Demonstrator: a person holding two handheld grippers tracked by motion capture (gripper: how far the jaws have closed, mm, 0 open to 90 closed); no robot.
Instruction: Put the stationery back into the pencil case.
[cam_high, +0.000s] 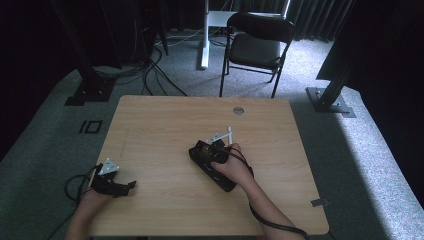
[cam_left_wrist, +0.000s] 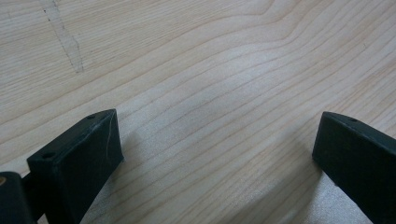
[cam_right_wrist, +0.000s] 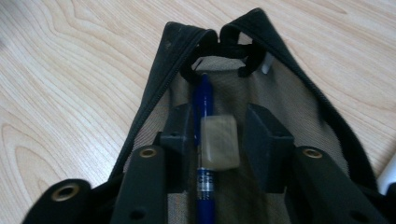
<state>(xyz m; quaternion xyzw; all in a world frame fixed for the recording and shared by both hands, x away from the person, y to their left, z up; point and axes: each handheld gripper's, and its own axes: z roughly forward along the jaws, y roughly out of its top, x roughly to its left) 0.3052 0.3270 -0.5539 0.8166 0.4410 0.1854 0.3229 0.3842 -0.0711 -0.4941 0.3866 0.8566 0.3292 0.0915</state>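
A black mesh zip pouch (cam_right_wrist: 299, 98) lay open near the middle of the pale wooden table (cam_high: 165, 120), and inside it we could see a blue ballpoint pen (cam_right_wrist: 204, 100) lying lengthwise with a small pale rectangular eraser (cam_right_wrist: 219, 142) resting on top of it. The pouch's mouth gaped toward our right gripper (cam_right_wrist: 218, 122), which we judged was why the gripper reached straight in along the pen's length. Its jaws stood partly apart on either side of the eraser and pen, and we saw no pad pressing on either one; the mesh blurred the contact, so it looked like a release or an approach, not a hold. In the high view the right gripper (cam_high: 210, 150) sat over the pouch (cam_high: 212, 167), with a white stick-like item (cam_high: 223, 134) poking out beyond it. Our left gripper (cam_high: 131, 185) rested well apart at the table's near left edge, jaws wide over bare wood, seemingly just parked out of the way.
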